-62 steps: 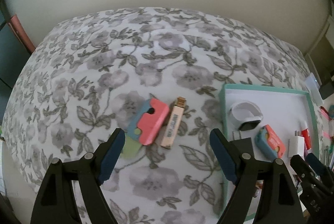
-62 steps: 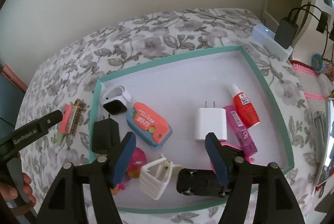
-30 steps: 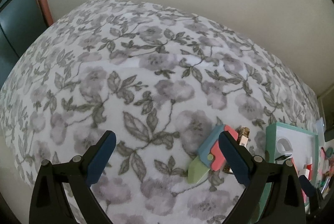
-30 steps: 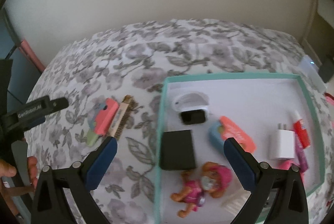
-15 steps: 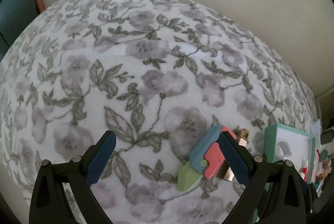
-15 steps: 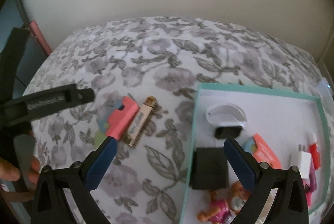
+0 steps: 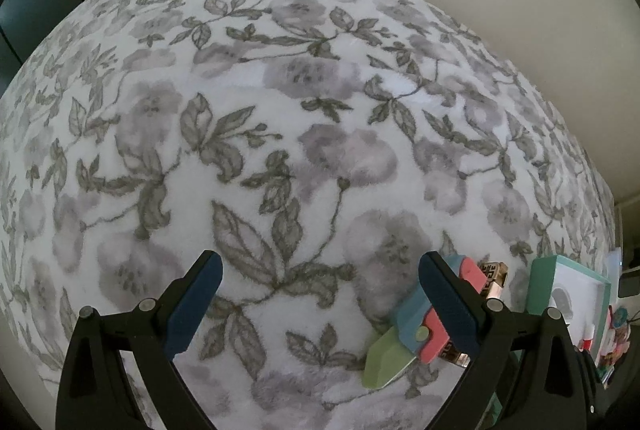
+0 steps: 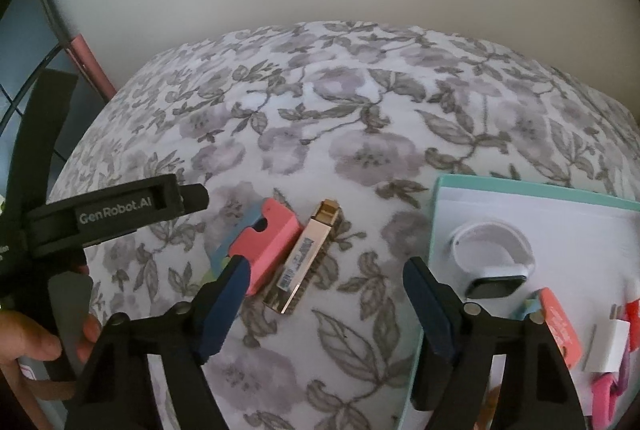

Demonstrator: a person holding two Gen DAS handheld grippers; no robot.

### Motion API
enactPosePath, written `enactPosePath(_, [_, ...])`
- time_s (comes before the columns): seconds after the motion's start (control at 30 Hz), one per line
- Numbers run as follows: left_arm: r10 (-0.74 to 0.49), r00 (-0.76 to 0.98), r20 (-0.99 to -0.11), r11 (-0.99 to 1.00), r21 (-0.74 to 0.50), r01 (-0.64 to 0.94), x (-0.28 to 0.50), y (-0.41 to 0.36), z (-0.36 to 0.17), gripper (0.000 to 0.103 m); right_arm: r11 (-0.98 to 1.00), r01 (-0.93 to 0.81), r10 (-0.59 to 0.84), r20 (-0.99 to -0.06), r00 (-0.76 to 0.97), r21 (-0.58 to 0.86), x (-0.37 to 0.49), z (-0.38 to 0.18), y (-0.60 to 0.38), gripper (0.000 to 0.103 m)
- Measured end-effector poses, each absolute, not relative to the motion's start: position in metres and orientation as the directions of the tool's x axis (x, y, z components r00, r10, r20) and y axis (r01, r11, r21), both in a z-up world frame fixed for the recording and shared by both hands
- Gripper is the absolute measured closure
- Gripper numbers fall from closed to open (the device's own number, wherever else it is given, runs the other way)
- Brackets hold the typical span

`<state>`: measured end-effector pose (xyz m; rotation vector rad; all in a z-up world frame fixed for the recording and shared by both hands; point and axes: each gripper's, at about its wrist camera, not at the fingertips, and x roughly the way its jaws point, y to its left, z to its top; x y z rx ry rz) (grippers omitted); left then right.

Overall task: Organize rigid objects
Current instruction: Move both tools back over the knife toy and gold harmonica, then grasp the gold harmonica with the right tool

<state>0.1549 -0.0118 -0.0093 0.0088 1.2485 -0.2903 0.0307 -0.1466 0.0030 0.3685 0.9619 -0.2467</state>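
A pink, blue and green folding knife [image 8: 264, 242] lies on the floral cloth beside a slim gold stick [image 8: 306, 258]. My right gripper [image 8: 326, 304] hovers over them, its jaws closing. The stick's near end lies between the pads untouched, and the left pad overlaps the knife. My left gripper [image 7: 322, 300] stands open above bare cloth, with the knife [image 7: 404, 330] partly hidden behind its right finger and the stick [image 7: 494, 278] just past it. In the right wrist view, one of the left gripper's black fingers [image 8: 120, 209] reaches in from the left.
A teal-rimmed tray [image 8: 436, 230] to the right holds a white watch band [image 8: 492, 254], a second pink knife [image 8: 556, 326], a white charger [image 8: 612, 346] and other small items. A hand [image 8: 24, 342] grips the left tool. A wall stands behind the bed.
The right gripper has swung left from above the tray to above the knife and stick, and its jaws have narrowed. The left gripper has dropped closer to the cloth, still open.
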Motion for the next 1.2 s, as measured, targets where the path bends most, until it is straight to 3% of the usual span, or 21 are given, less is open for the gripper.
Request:
enactPosePath(0.57, [-0.183,0.276,-0.944,0.962,-0.114,0.247,0.155,-0.019,-0.015,0.004,0.898,0.372,-0.004,-0.842,0.539,0.234,0.049,-0.018,-0.144,0.061])
enactPosePath(0.9, [-0.188,0.270,-0.944,0.959,-0.116,0.260,0.156,-0.021,-0.016,0.004,0.902,0.364,0.001,-0.845,0.535,0.231,0.054,-0.023,-0.140,0.074])
enactPosePath(1.1, [-0.209,0.266,-0.941,0.950,-0.131,0.282,0.154,-0.024,-0.013,0.004,0.908,0.366,-0.020,-0.851,0.525,0.204,0.056,-0.026,-0.136,0.075])
enactPosePath(1.2, [-0.214,0.267,-0.940,0.946,-0.130,0.298,0.153,-0.027,-0.012,0.004,0.905,0.378,-0.034,-0.851,0.524,0.197,0.056,-0.028,-0.136,0.080])
